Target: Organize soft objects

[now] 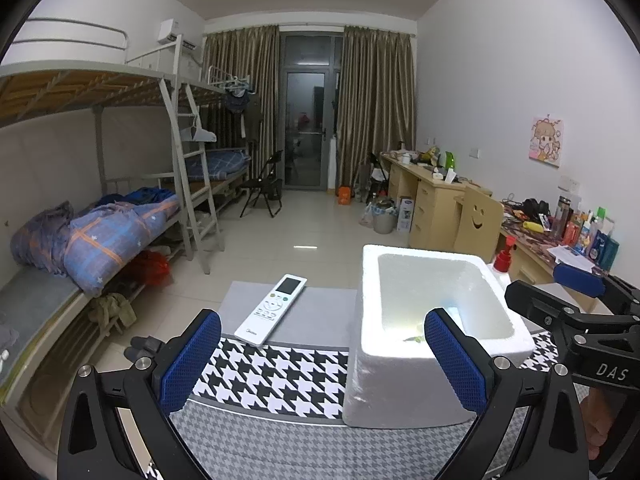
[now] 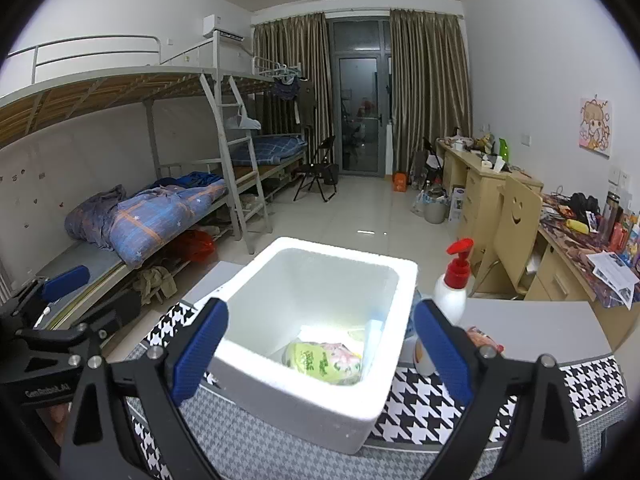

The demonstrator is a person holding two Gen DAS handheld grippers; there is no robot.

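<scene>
A white foam box (image 2: 304, 404) stands on a houndstooth cloth (image 1: 280, 376) on the grey table. A yellow-green soft pack (image 2: 324, 362) lies in the box, with pale packs (image 2: 372, 332) behind it. My right gripper (image 2: 320, 308) hangs open above the box's near side, its pads apart and touching nothing. My left gripper (image 1: 322, 320) is open too, to the left of the box (image 1: 370, 300), with nothing between its fingers. A reddish packet (image 2: 484, 340) lies on the table right of the box, partly hidden by my right finger.
A white remote (image 1: 272, 310) lies on the table left of the box. A white pump bottle with a red top (image 2: 452, 292) and a small bottle (image 2: 424, 356) stand to its right. Bunk beds (image 1: 120, 232) line the left wall, and desks with a smiley chair (image 2: 516, 216) the right.
</scene>
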